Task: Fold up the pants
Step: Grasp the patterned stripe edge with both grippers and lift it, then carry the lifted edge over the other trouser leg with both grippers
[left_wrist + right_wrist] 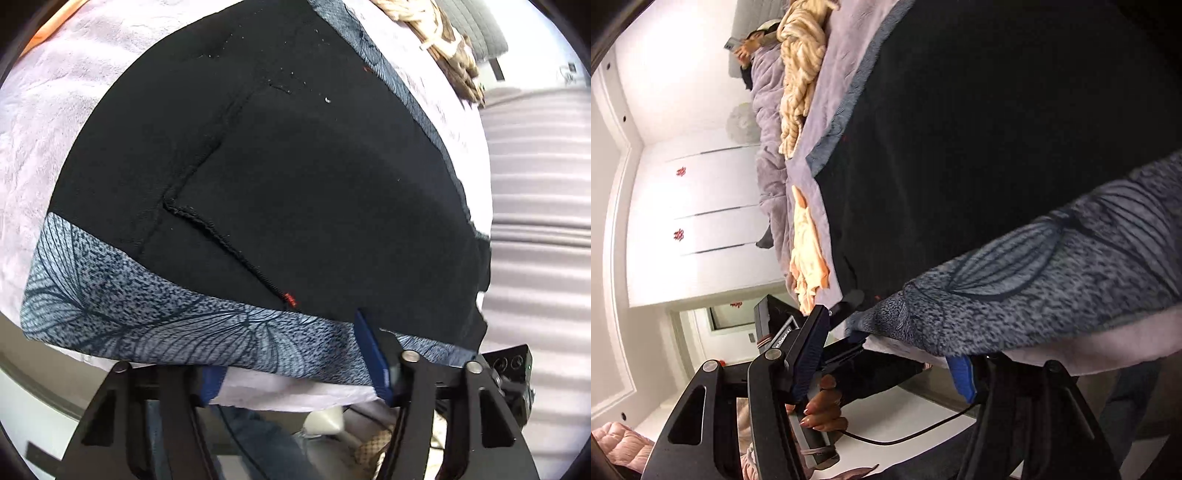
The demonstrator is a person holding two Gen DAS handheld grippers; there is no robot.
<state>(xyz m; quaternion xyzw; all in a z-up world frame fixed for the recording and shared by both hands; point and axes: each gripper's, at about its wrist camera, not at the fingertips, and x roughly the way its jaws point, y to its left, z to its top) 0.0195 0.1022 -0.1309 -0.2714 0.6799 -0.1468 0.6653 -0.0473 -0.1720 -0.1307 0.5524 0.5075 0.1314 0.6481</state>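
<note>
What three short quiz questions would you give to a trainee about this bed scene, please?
1. True or false: the black pants lie spread on the lavender blanket.
2. Which pattern does the blanket's blue-grey border carry? A) leaf veins B) checks C) polka dots
3. Fill in: the small stitch on the pants near the left gripper is ____ in colour.

Key: 1 true; 2 A; 3 red.
</note>
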